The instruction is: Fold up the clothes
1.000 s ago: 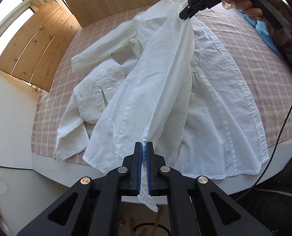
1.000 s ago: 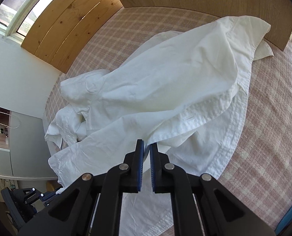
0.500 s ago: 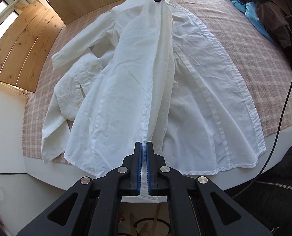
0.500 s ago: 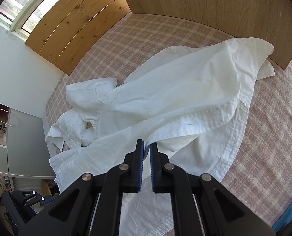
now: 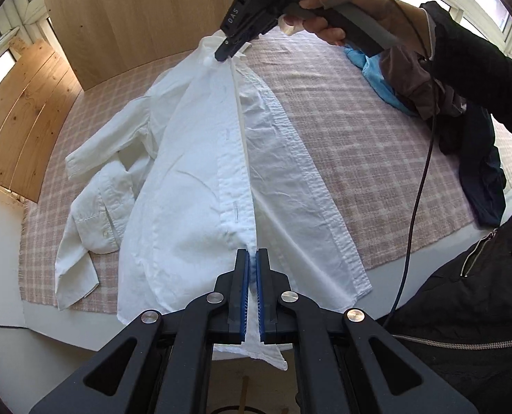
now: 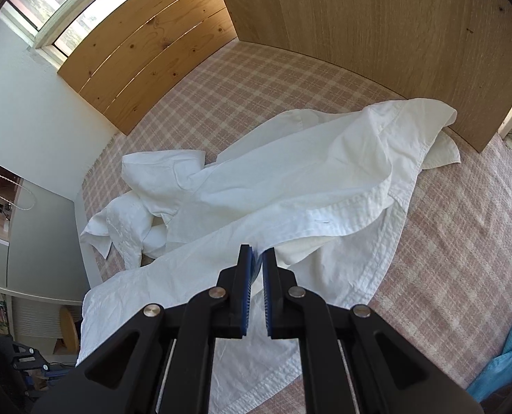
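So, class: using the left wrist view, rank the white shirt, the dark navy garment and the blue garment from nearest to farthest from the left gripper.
1. white shirt: clamped in the left gripper, centre.
2. dark navy garment: right edge of the checked cloth.
3. blue garment: far right, beyond the navy one.

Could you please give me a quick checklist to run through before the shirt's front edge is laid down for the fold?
1. Left gripper jaws shut on the shirt hem: ok.
2. Right gripper shut on the collar end: ok.
3. Front edge stretched straight between the two: ok.
4. Sleeves spread flat: not ok, bunched at the side.
5. Pile of other clothes away from the shirt: ok.
6. Cable free of the cloth: cannot tell.
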Demonstrator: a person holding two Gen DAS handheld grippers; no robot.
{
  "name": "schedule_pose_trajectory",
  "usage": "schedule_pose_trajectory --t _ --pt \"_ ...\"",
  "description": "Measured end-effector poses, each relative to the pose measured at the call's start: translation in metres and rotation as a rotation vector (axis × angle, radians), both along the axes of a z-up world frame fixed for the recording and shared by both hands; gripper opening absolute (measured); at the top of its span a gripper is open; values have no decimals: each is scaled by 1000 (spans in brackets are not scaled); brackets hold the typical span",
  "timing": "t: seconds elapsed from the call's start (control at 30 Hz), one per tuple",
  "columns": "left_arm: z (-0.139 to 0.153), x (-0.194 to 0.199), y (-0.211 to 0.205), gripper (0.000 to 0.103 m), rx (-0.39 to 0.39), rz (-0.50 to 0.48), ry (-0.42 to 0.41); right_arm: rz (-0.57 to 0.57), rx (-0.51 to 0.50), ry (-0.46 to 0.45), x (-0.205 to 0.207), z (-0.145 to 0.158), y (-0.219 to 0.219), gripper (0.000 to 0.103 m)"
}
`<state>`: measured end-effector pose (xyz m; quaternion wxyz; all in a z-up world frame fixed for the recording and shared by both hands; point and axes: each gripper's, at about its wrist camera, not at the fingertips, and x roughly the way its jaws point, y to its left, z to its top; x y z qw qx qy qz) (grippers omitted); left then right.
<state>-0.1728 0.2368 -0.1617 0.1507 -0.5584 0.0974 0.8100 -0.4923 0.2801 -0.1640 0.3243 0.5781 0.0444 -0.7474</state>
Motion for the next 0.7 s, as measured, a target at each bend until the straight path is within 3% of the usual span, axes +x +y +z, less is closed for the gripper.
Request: schedule_pose_trajectory --t 0.13,0.47,0.6,0.7 --pt "-29 7 44 4 105 -71 -66 19 59 14 9 -12 17 6" --pt "-88 11 91 4 151 -121 -190 44 207 30 18 -46 37 6" --pt "-101 11 96 5 133 -114 -210 54 263 33 20 -58 39 7" --pt "-89 22 88 9 143 -90 -191 61 304 35 21 -67 41 11"
